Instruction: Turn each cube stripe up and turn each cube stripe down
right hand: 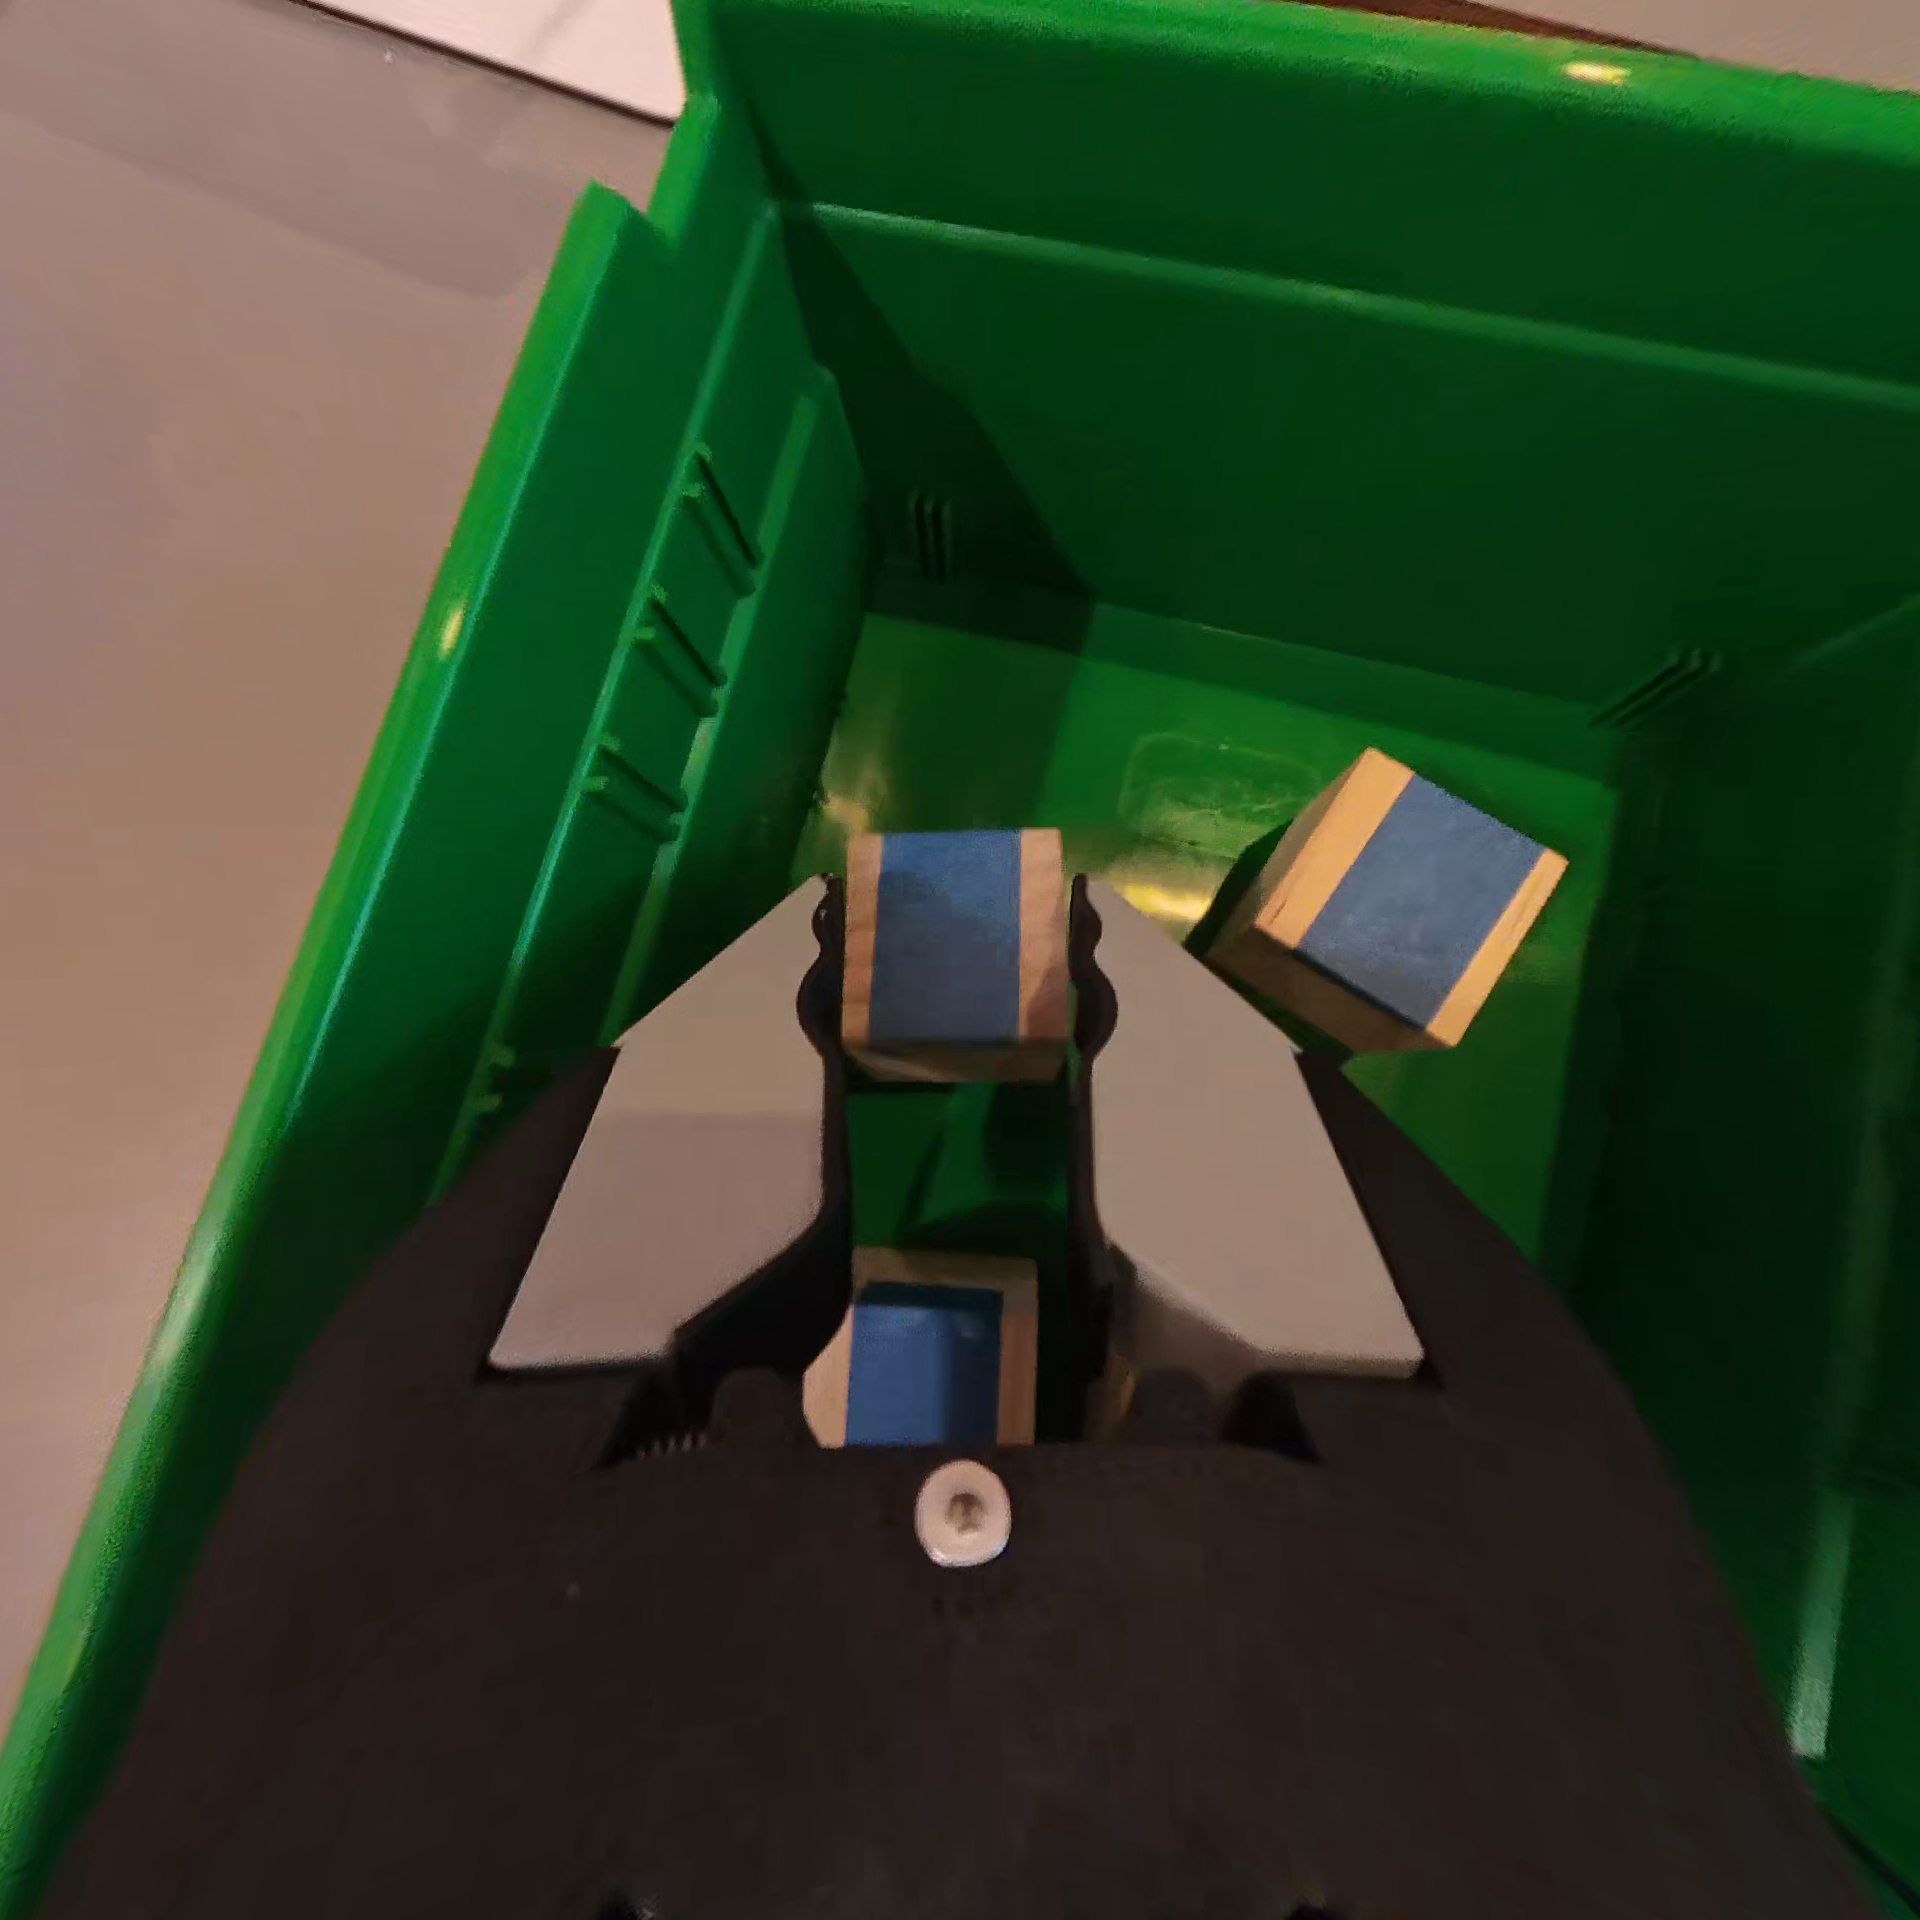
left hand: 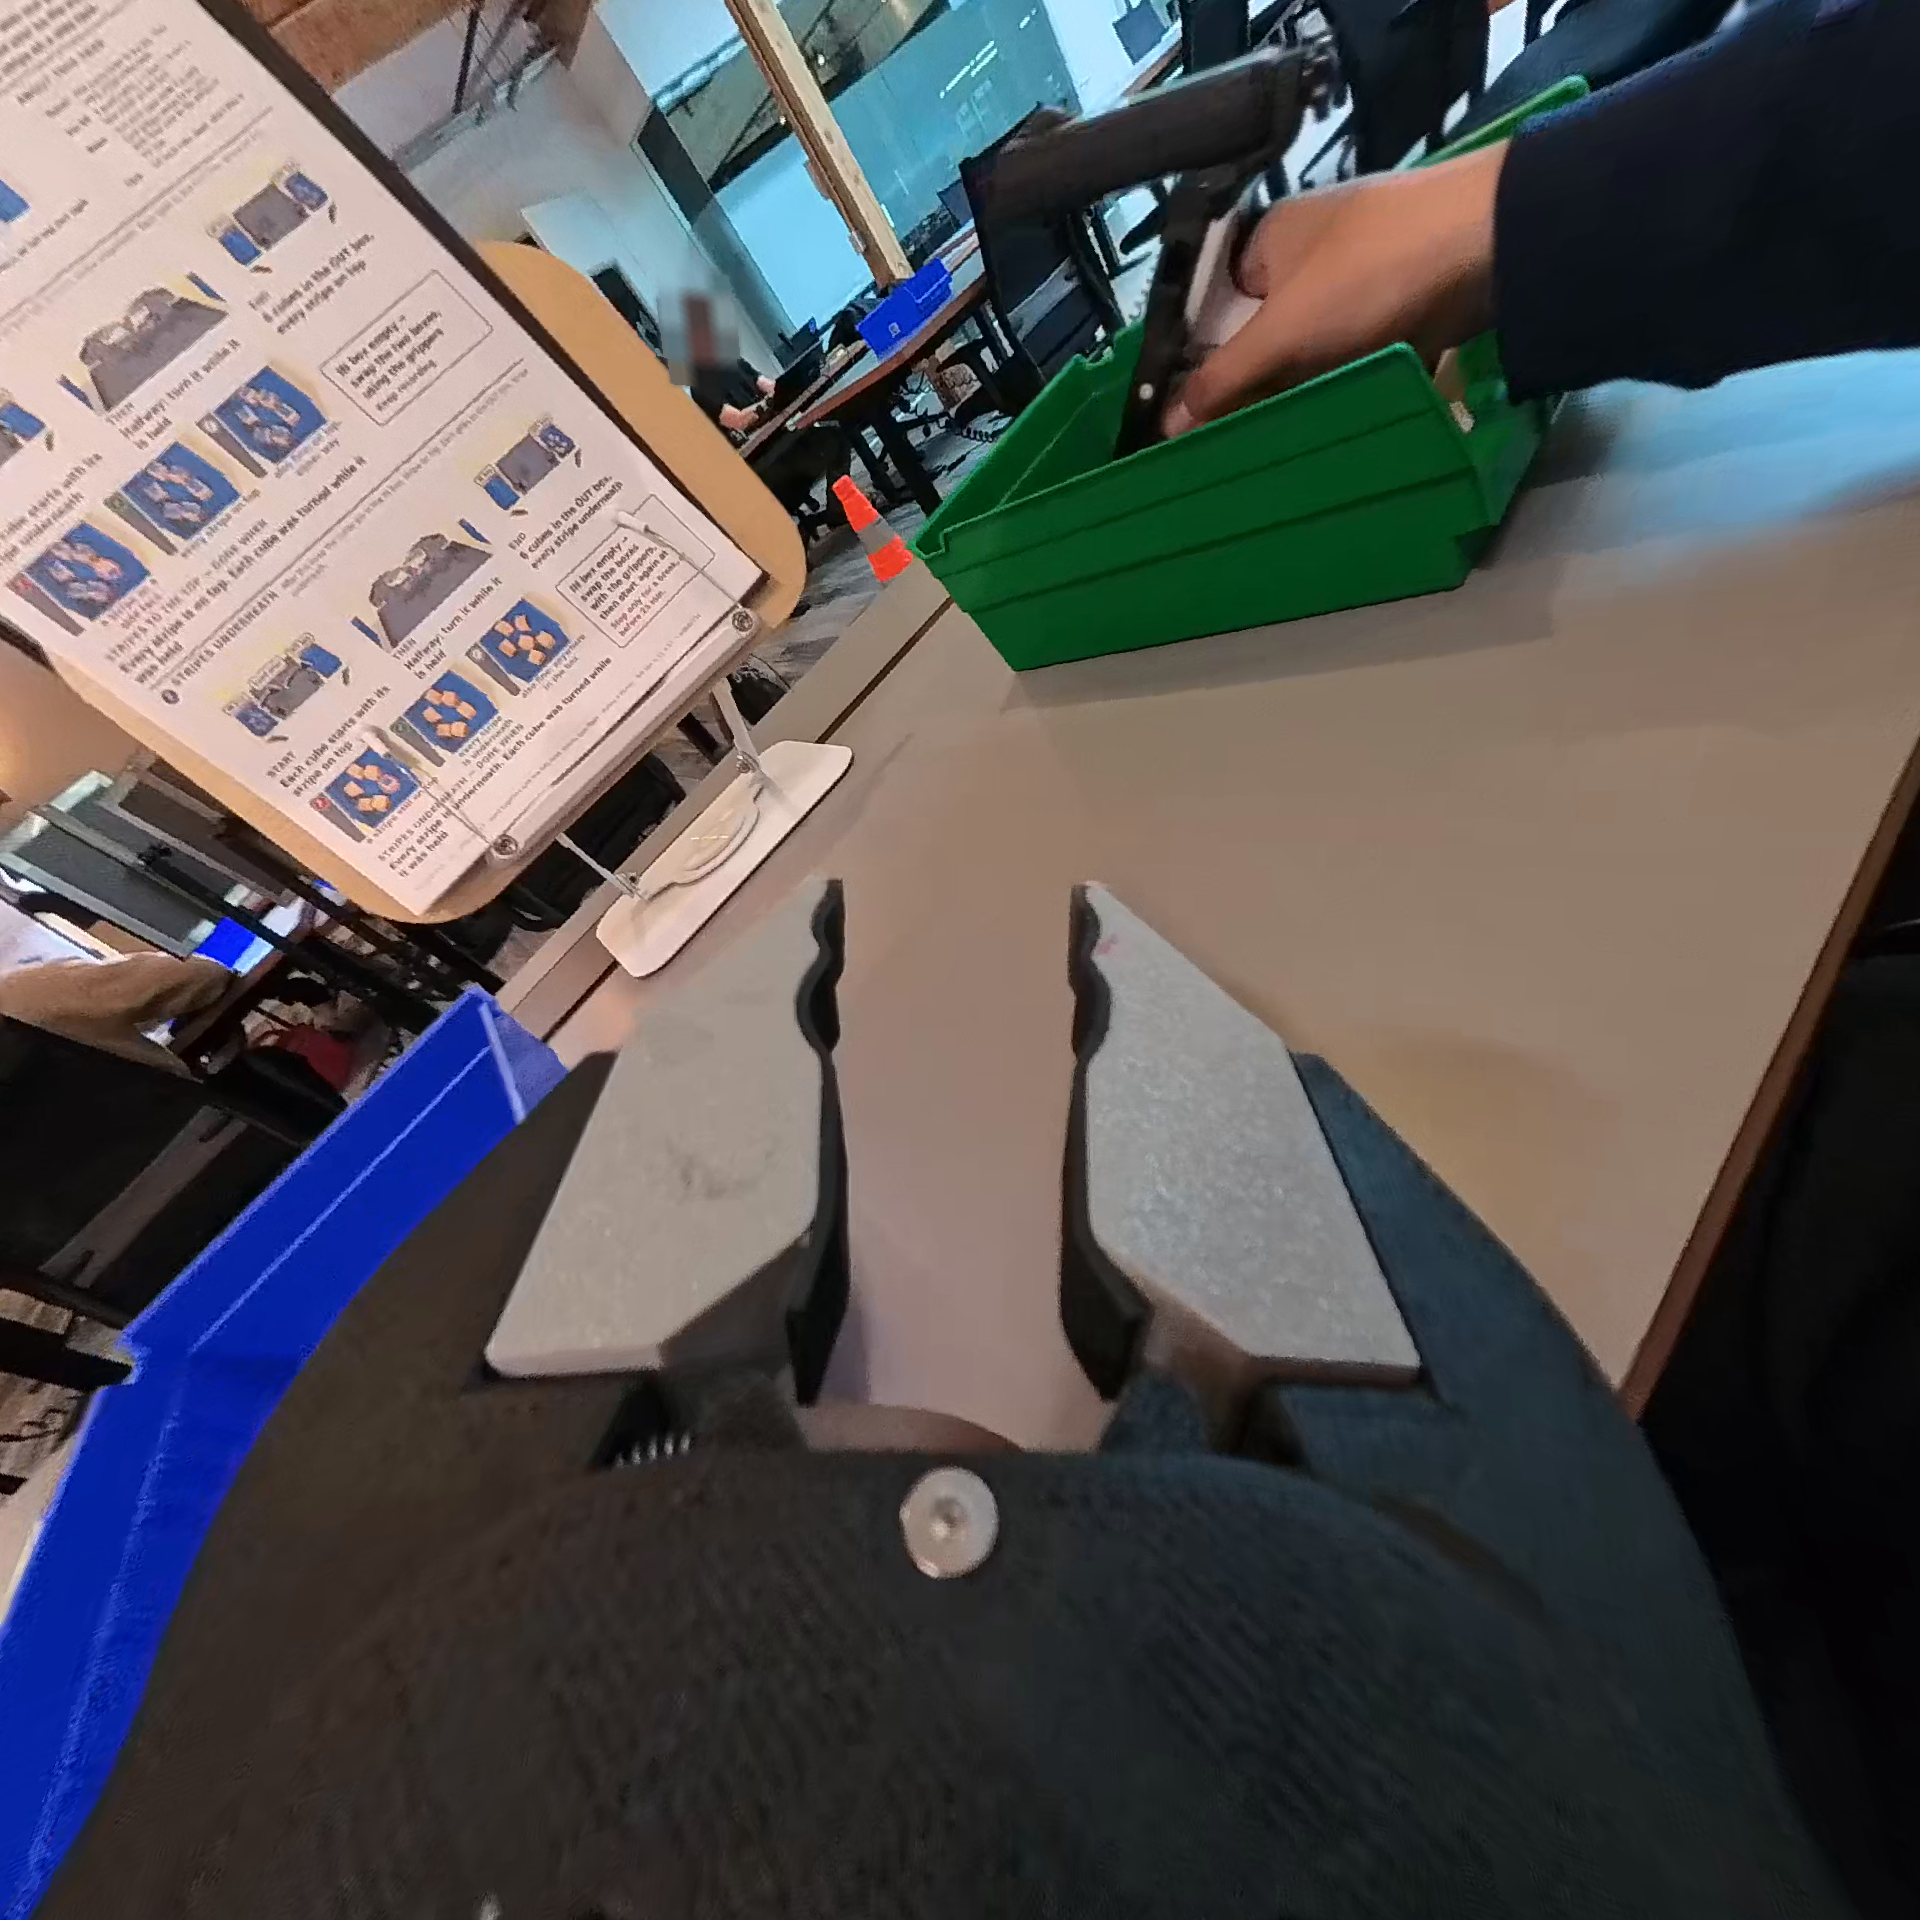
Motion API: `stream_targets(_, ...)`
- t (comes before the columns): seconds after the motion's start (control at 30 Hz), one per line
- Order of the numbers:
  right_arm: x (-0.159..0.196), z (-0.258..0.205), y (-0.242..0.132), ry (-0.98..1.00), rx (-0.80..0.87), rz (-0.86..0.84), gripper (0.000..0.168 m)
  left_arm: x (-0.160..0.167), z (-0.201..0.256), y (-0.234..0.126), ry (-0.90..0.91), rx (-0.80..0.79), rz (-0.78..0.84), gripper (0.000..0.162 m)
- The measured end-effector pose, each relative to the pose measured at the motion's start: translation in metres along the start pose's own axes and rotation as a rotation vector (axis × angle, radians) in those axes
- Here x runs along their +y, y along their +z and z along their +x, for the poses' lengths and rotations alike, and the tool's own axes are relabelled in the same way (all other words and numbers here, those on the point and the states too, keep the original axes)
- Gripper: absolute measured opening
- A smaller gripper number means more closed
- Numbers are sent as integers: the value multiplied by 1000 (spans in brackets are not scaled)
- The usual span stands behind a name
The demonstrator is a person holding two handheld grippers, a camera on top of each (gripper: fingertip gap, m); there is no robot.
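My right gripper [right hand: 951, 961] pinches a blue-striped wooden cube [right hand: 951, 951] inside the green bin [right hand: 1247, 416], stripe facing me; I judge the pick is in hand. My left gripper [left hand: 951, 1023] waits, jaws apart and empty, by the blue bin [left hand: 312, 1226]. Next I should lift and rotate the cube.

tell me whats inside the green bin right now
Three wooden cubes with blue stripes: one between the right gripper fingertips, one to its right, one near the gripper base. The gripper body hides the rest of the green bin floor.

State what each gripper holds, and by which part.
Right gripper clamps a striped wooden cube by its two bare side faces, inside the green bin. Left gripper holds nothing.
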State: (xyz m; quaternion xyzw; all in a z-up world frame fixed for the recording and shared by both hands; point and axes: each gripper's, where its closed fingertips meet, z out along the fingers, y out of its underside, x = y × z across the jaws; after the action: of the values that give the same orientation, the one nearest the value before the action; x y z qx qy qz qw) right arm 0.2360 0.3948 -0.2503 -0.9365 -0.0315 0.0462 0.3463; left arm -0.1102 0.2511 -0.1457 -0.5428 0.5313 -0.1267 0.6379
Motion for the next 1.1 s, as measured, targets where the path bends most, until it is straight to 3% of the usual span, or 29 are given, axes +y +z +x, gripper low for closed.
stream_targets(0.03, 0, -2, -4, 4, -11, 13, 41, 0, -1, 0, -22, 3, 0, 42)
stream_targets(0.23, -13, -13, -47, 69, -75, 165, 38, 3, -10, -2, -78, -17, -24, 43)
stream_targets(0.4, -27, -45, -121, 141, -201, 449, 38, 14, -29, -4, -148, -72, -66, 43)
stream_targets(0.6, -9, -89, -184, 47, -218, 622, 38, 57, -82, -14, -270, -247, -194, 56)
stream_targets(0.7, -5, -100, -201, 1, -207, 627, 40, 78, -104, -19, -307, -328, -236, 62)
stream_targets(0.8, -4, -104, -215, -37, -154, 674, 39, 94, -104, -15, -366, -309, -258, 63)
stream_targets(0.93, -1, -119, -219, -50, -206, 654, 42, 121, -94, -5, -361, -284, -358, 64)
stream_targets(1.0, 0, -124, -219, -70, -199, 649, 42, 133, -87, 0, -345, -269, -400, 55)
stream_targets(1.07, 1, -125, -217, -86, -177, 632, 44, 142, -85, 4, -310, -270, -432, 23)
stream_targets(1.1, 2, -126, -216, -93, -165, 625, 45, 144, -84, 5, -289, -259, -431, 16)
